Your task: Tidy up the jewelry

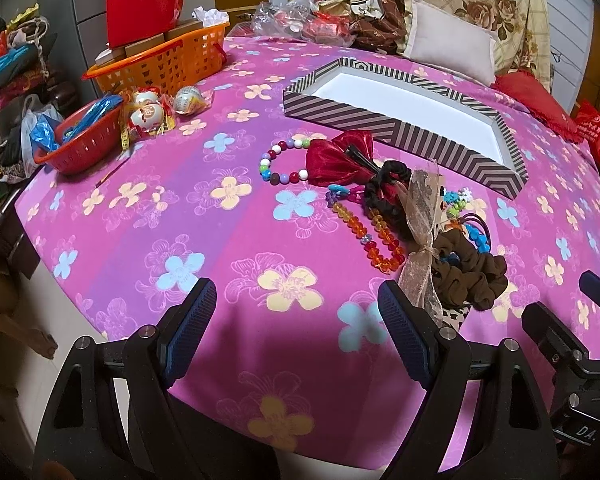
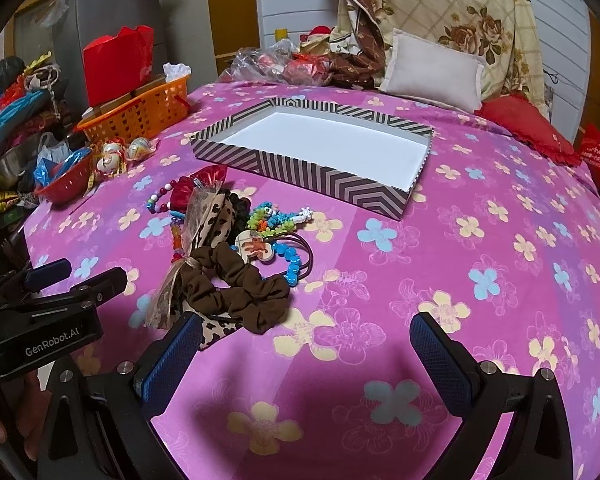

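On my left, an orange basket [image 1: 168, 62] and a red basket [image 1: 82, 142] crowd the edge of the bed [image 1: 228, 248] with its pink flowered sheet. My left gripper [image 1: 298, 312] and right gripper [image 2: 306, 344] both hover with jaws spread, holding nothing. The jewelry pile [image 2: 228, 240] lies mid-bed, tangled and partly overlapping, just before the striped box [image 2: 320, 152]. Pillows [image 2: 432, 66] lie far right, cut off.

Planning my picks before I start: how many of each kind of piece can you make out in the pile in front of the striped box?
Beaded bracelets: 3 (multicolour, orange-red crystal, blue)
Scrunchies: 2 (brown, black)
Bows and ribbons: 2 (red bow, sheer ribbon)
Thin hair ties: 1 bunch
Total: 8; the tangled small charms are left uncounted.
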`<state>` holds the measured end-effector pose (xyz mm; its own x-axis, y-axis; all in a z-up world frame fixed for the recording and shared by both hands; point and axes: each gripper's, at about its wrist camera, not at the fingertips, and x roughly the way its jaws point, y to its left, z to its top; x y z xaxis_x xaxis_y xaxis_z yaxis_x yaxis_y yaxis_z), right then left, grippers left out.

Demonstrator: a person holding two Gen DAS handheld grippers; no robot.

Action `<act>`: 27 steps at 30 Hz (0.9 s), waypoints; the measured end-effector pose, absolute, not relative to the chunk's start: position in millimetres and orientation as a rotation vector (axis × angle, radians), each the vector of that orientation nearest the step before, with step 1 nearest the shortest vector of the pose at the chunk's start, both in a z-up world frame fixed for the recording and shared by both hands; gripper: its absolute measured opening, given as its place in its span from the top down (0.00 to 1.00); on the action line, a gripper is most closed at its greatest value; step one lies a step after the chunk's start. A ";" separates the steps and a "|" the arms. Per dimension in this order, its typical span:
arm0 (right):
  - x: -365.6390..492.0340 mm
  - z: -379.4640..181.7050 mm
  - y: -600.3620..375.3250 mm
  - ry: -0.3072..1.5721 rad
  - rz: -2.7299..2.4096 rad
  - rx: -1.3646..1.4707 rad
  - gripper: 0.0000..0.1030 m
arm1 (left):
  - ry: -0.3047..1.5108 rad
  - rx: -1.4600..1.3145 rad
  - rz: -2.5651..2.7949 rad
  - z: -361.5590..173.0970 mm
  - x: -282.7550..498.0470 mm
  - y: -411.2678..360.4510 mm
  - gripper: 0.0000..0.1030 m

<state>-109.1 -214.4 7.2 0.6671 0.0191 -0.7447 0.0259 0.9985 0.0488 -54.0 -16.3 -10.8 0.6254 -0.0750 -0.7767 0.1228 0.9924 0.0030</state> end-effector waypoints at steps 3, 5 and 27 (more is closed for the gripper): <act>-109.2 6.7 -214.7 0.845 -0.006 0.057 0.00 | 0.888 0.059 -0.113 -10.9 -54.3 -17.0 0.19; -108.9 7.0 -213.9 0.846 -0.005 0.057 0.00 | 0.889 0.058 -0.113 -11.2 -54.3 -17.0 0.19; -102.6 3.9 -206.5 0.861 -0.002 0.054 0.00 | 0.901 0.046 -0.108 -15.2 -50.1 -14.5 0.19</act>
